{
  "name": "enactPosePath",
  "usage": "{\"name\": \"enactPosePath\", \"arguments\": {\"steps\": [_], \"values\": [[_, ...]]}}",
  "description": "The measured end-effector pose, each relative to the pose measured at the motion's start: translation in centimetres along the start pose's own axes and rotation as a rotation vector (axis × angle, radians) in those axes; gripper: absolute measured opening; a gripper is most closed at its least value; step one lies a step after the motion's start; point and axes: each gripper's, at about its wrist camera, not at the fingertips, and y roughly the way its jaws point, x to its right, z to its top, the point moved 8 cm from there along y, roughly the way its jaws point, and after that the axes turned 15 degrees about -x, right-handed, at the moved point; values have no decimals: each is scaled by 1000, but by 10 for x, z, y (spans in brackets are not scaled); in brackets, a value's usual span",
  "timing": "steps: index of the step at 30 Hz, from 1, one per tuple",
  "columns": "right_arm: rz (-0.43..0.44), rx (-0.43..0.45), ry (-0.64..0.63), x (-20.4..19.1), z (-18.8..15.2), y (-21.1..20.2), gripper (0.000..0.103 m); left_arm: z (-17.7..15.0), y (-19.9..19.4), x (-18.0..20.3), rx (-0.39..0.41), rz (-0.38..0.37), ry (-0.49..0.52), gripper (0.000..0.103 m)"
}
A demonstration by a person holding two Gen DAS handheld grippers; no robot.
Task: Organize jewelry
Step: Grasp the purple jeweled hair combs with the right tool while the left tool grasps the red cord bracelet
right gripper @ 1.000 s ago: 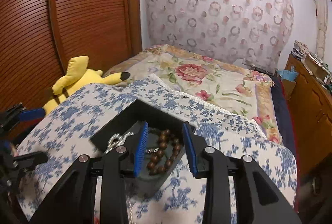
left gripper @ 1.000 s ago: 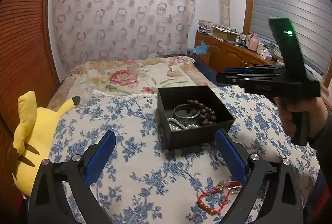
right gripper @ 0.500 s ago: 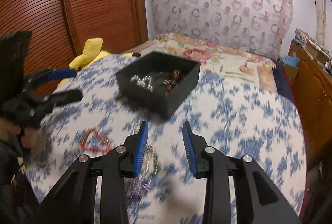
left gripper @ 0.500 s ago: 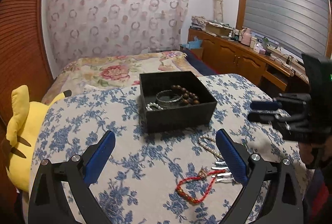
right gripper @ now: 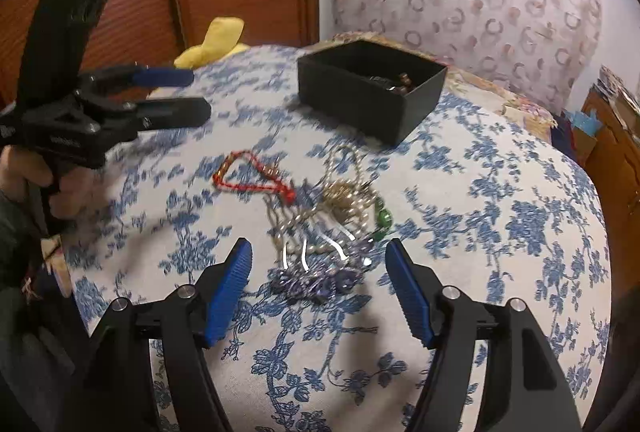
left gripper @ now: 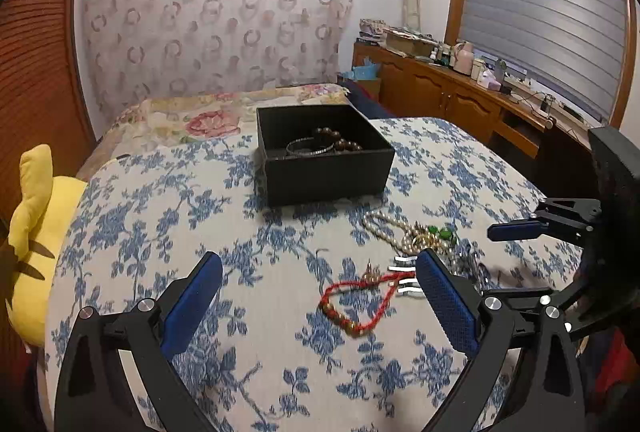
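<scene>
Square black open-top box (left gripper: 325, 155) far centre on blue-floral white cloth (left gripper: 168, 216), holding dark wooden bead bracelet (left gripper: 340, 139) and silver bangle (left gripper: 310, 147). Red cord bracelet (left gripper: 356, 302), pearl necklace with green beads (left gripper: 412, 236) loose on cloth, near right. Left gripper (left gripper: 320, 302) spread wide, empty. Right gripper (right gripper: 320, 284) spread wide, empty, above tangled pile.
</scene>
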Motion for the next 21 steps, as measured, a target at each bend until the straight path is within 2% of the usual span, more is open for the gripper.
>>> {"name": "enactPosePath", "arguments": {"steps": [14, 16, 21], "values": [[-39, -74, -27, 5, 3, 28, 71, -16, 1, -11, -32, 10, -16, 94], [-30, -71, -38, 2, 3, 27, 60, -16, 2, -10, -35, 10, -13, 94], [-37, -53, -54, 0, 1, 19, 59, -19, 6, -8, -51, 7, -6, 94]]}}
